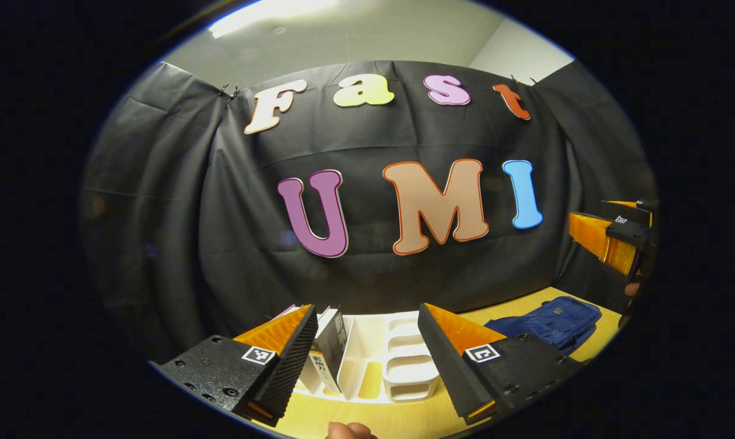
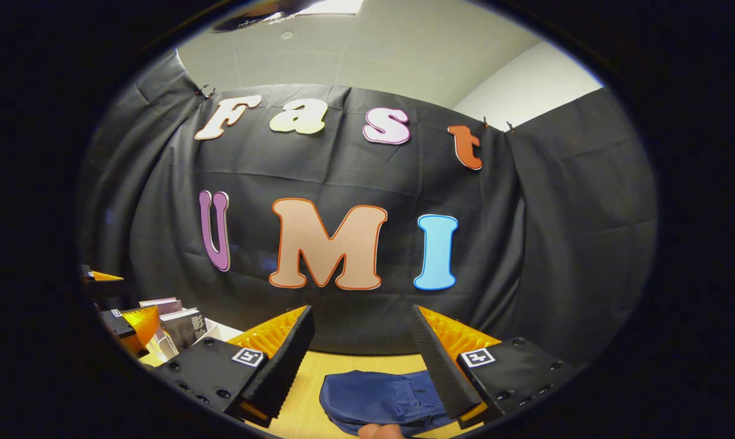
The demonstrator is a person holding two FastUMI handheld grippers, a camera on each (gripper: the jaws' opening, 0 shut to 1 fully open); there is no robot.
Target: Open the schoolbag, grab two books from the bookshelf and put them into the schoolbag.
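Left tool [image 1: 367,347] open, held above the white bookshelf [image 1: 397,360] holding books [image 1: 327,350]. Right tool [image 2: 361,353] open, empty, above the blue schoolbag [image 2: 379,399] lying on the counter [image 2: 300,402].

I see a light wooden worktop [image 1: 404,421] running to the cloth wall at its far edge. A white bookshelf [image 1: 397,360] stands on it near the far edge, books [image 1: 330,347] upright in its left compartment. A blue schoolbag [image 2: 379,396] lies flat towards the right end.
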